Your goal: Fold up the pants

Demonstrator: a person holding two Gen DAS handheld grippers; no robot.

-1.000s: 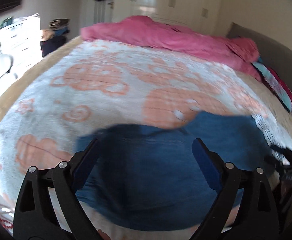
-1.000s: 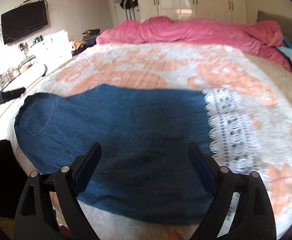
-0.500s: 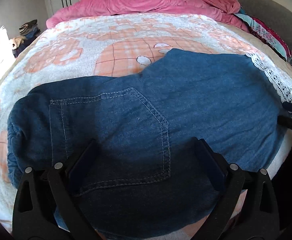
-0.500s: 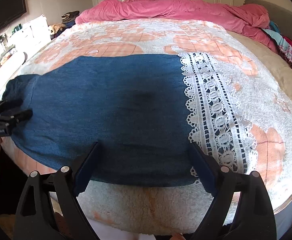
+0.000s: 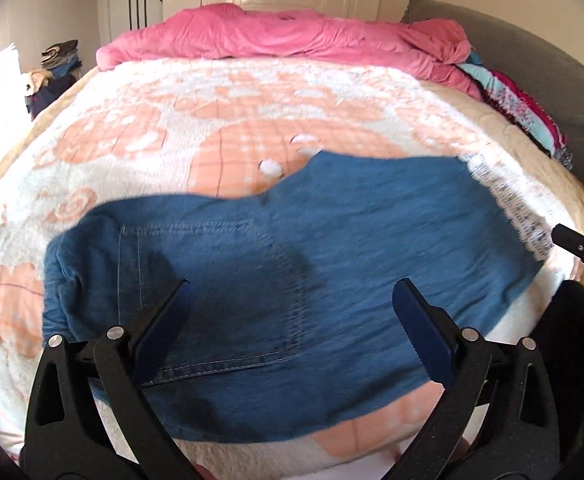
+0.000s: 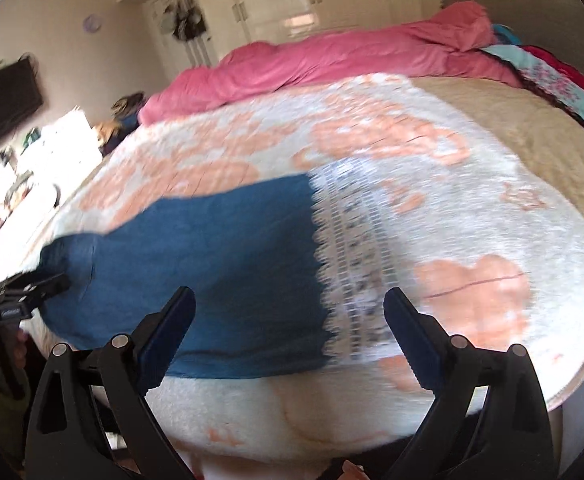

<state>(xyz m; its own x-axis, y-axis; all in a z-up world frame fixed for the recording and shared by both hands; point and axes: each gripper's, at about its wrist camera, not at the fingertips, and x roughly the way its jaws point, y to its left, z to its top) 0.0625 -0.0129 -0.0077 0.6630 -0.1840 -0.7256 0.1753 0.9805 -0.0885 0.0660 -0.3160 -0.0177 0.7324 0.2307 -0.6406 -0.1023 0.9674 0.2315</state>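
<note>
Blue denim pants (image 5: 332,264) lie flat across the near edge of the bed, back pocket (image 5: 219,292) up and waist to the left. A white lace hem (image 6: 352,264) ends the leg on the right. My left gripper (image 5: 292,296) hovers open over the pocket area with nothing between its fingers. My right gripper (image 6: 287,300) hangs above the leg end and the lace; its jaws are opening and grip nothing. Each gripper shows at the edge of the other's view, the right gripper (image 5: 580,246) beside the hem and the left gripper (image 6: 31,288) by the waist.
A white and peach fleece blanket (image 5: 171,140) covers the bed. A pink duvet (image 5: 292,36) is bunched at the far side, and colourful clothes (image 5: 512,108) are piled by the grey headboard (image 5: 532,48). Left of the bed are a white dresser (image 6: 63,140) and a wall TV (image 6: 3,100).
Both grippers have drawn back from the pants, which look smaller now. The right view has rolled and slid right, so the lace hem sits between its fingers. The pants have not moved.
</note>
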